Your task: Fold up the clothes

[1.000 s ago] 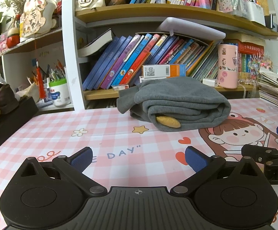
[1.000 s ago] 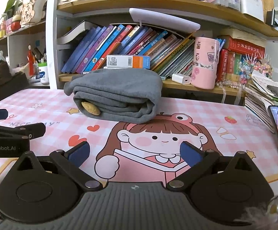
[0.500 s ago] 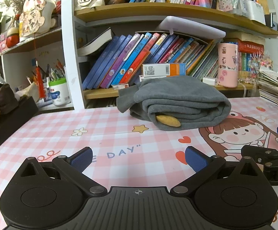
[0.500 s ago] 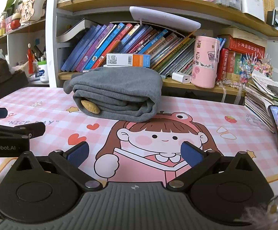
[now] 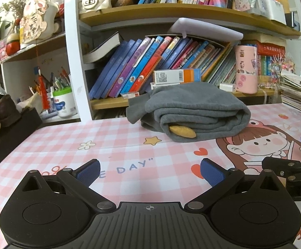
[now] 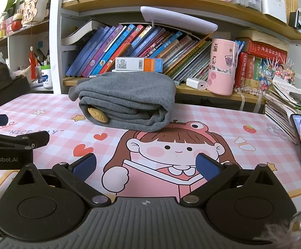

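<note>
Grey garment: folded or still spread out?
Folded: the grey garment sits as a compact stacked bundle, layered edges showing, on the pink mat.

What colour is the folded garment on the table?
The folded garment is plain grey, with a small tan patch at its front; it shows best in the right wrist view.

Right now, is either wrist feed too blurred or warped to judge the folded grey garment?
Left wrist view: the grey garment is sharp and evenly lit; fisheye bends the shelf edges and darkens the corners. Right wrist view: the garment is equally crisp; a fuzzy, out-of-focus blob covers the bottom right corner, and daylight washes out the far left. Both are usable.
</note>
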